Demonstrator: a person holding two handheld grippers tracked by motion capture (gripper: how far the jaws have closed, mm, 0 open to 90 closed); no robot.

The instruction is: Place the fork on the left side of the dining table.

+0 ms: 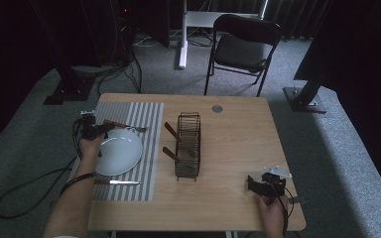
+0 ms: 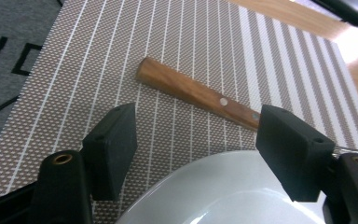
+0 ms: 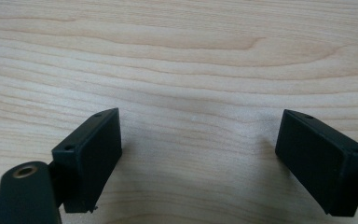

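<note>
Hovering over the far rim of the round white ceramic plate, the left gripper has its two black jaws spread apart with nothing pinched between them. Just beyond the fingertips lies the wooden-handled fork, its brown riveted handle running slantwise across the grey and white striped woven placemat; the handle's butt end lies past the left finger, while the other end disappears behind the right finger. Neither pad touches the handle. The plate's rim sits directly under and between the fingers.

In the high view the left gripper sits at the plate's far left edge, with the fork stretching off to its right. A wooden-handled table knife lies on the placemat on the near side of the plate, well apart from the fingers. The black wire rack stands on the light wooden table to the right of the mat.

The right gripper rests low over bare wood, its jaws spread wide and holding nothing; in the high view the right gripper is near the table's near right corner.
</note>
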